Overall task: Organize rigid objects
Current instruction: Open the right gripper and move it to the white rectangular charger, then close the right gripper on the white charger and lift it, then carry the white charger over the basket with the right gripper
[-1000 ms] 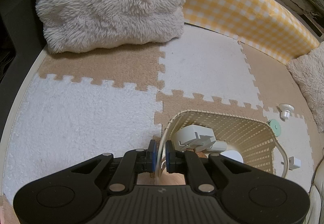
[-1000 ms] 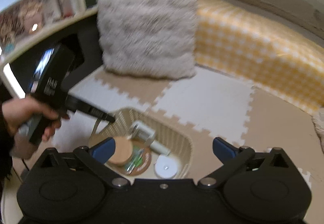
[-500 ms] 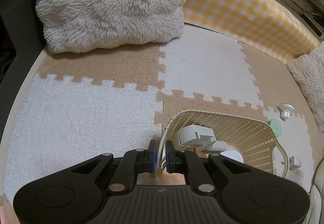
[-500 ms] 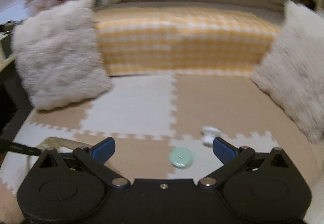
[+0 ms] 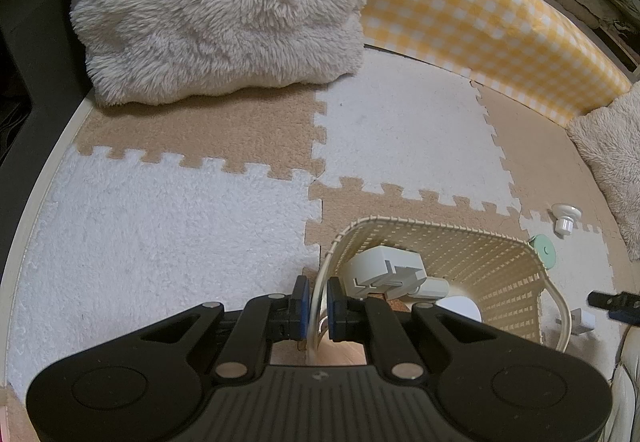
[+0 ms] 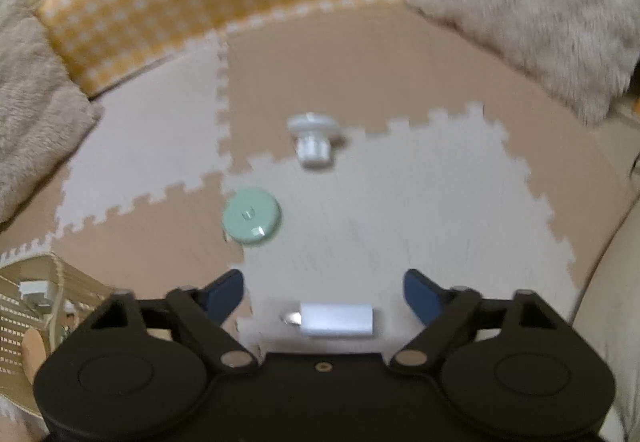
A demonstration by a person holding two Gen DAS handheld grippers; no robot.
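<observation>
My left gripper [image 5: 318, 298] is shut on the near rim of a cream woven basket [image 5: 480, 262], which holds a grey-white plug adapter [image 5: 384, 270] and other items. My right gripper [image 6: 323, 288] is open and empty above the mat, and its tip shows at the right edge of the left wrist view [image 5: 612, 300]. A small white charger block [image 6: 336, 319] lies just below and between its fingers. A mint round disc [image 6: 251, 216] and a white knob-shaped piece [image 6: 314, 140] lie farther out. The disc [image 5: 543, 251], knob [image 5: 565, 218] and charger [image 5: 582, 320] also show right of the basket.
The floor is beige and white puzzle mat [image 5: 160, 226]. A fluffy cushion [image 5: 224, 6] stands at the far left, a yellow checked bolster [image 5: 472, 14] behind, and another fluffy cushion [image 6: 532, 2] at the right. The basket's corner shows at the right wrist view's left edge [image 6: 28, 282].
My right gripper has swung right from over the basket and lowered toward the mat, now over the white charger block. The left gripper and basket have not moved.
</observation>
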